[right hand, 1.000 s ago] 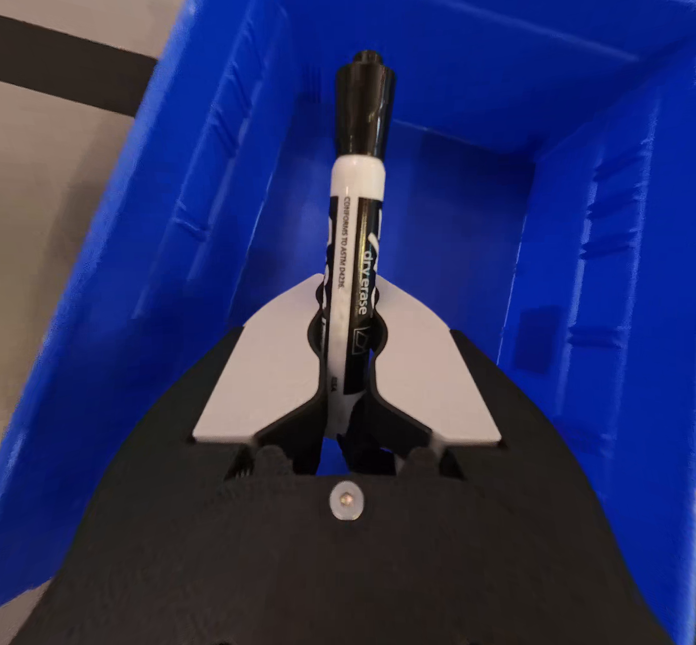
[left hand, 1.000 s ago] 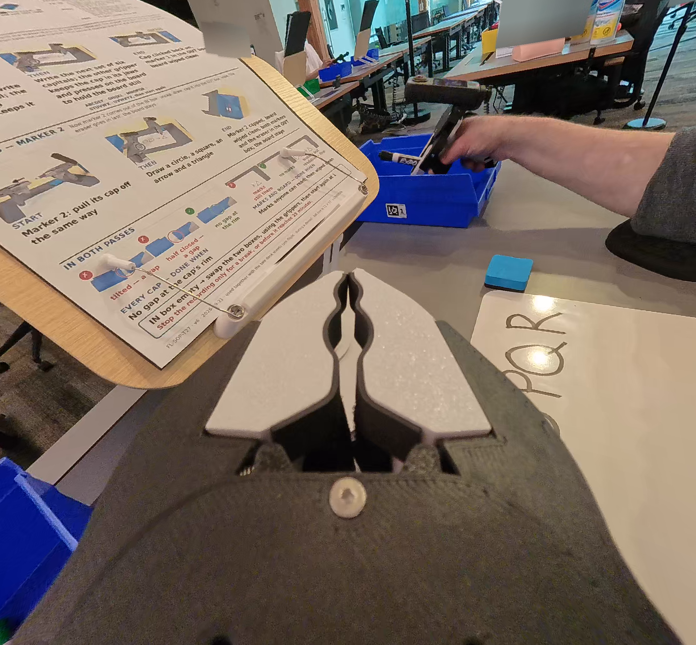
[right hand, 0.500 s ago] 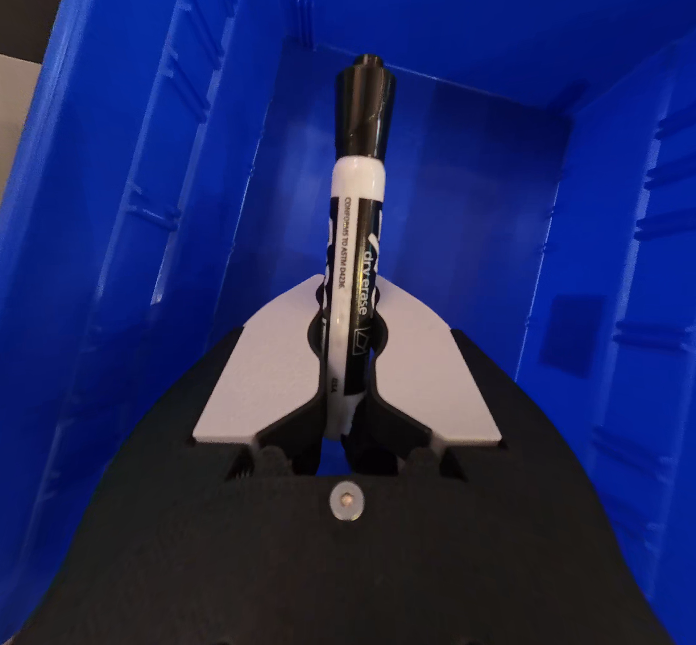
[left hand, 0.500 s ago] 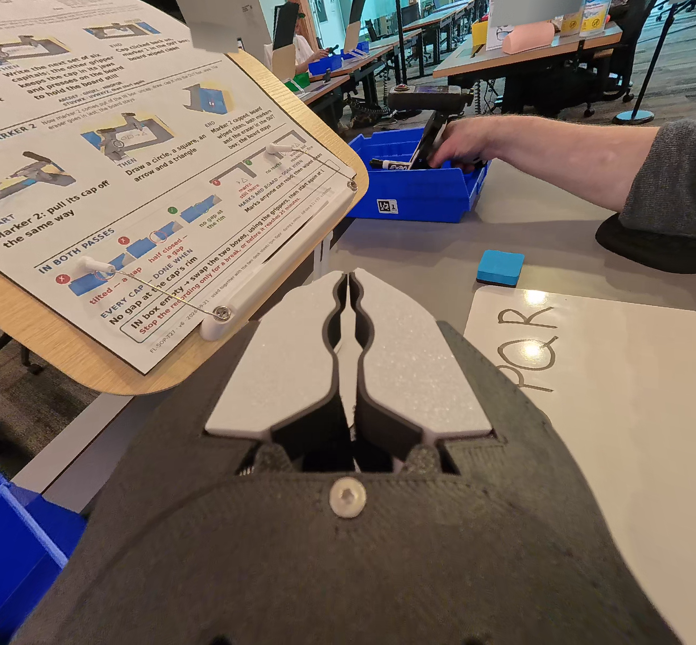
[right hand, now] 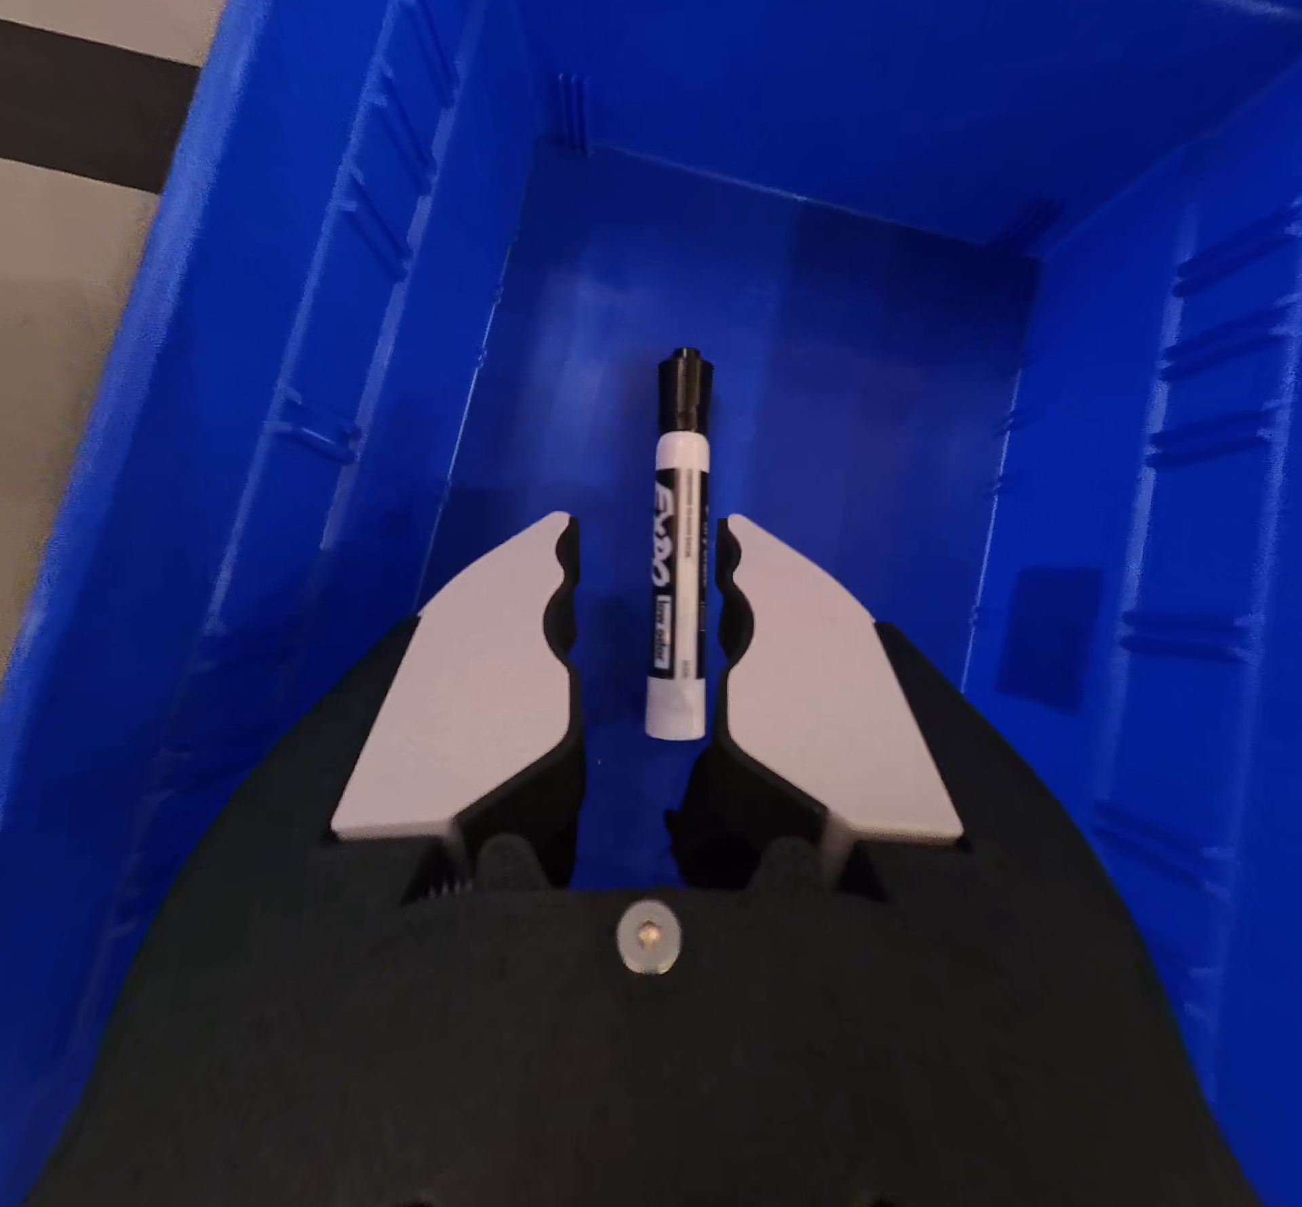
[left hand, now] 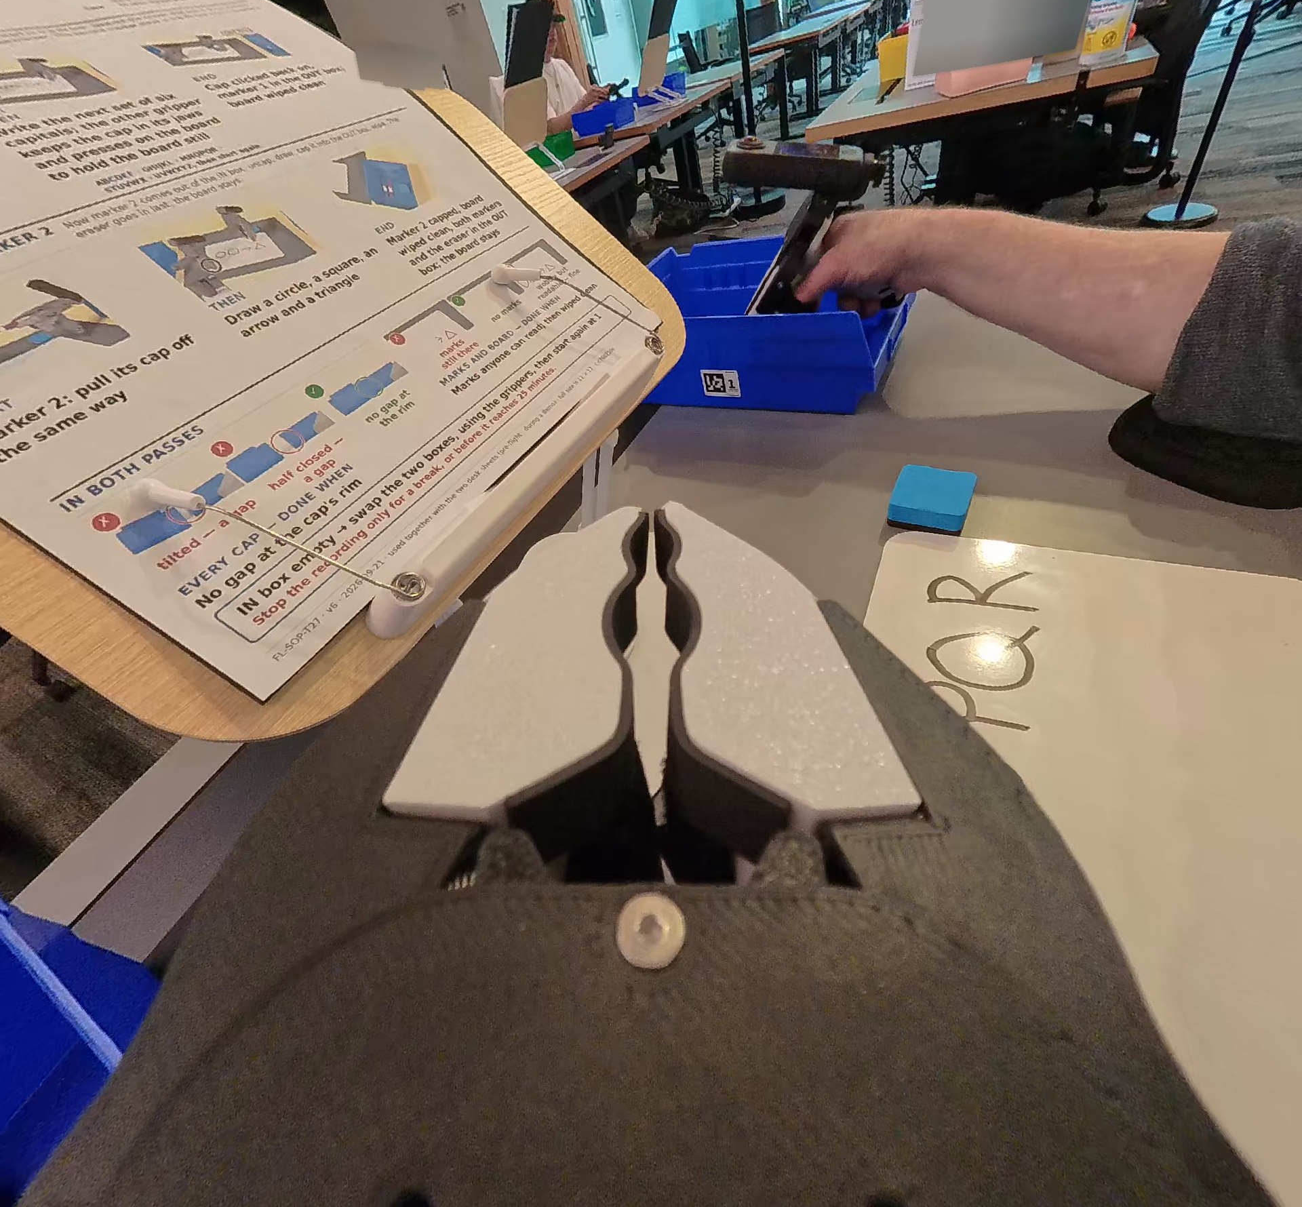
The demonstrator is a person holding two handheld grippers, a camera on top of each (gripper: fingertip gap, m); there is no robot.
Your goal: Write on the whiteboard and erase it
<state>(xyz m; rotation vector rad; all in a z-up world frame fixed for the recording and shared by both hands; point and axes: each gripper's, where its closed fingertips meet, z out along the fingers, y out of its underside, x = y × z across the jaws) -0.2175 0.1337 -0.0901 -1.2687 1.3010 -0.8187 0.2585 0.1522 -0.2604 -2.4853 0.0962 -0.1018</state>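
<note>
In the right wrist view my right gripper [right hand: 647, 525] is open inside a blue bin [right hand: 352, 398]. A capped black-and-white marker [right hand: 678, 539] lies on the bin floor between the spread fingers, and neither pad touches it. In the left wrist view my left gripper [left hand: 649, 514] is shut with nothing in it, held above the table beside the whiteboard [left hand: 1127, 786], which bears black letters. A blue eraser [left hand: 931, 497] lies on the table just beyond the board's far corner. The right gripper [left hand: 796, 271] shows there too, reaching into the blue bin [left hand: 775, 356].
A wooden stand with a printed instruction sheet [left hand: 282, 342] slopes at the left, close to my left gripper. Another blue bin's edge [left hand: 42, 1032] shows at the lower left. The person's arm [left hand: 1057, 285] reaches across the far side of the table. About 50 cm separates my left fingertips from my right. The right tips stand about 25 cm off the blue eraser [left hand: 931, 497].
My right gripper's fingers opened and let go of the marker, which dropped to the bin floor. The left gripper stayed shut and shifted only slightly.
</note>
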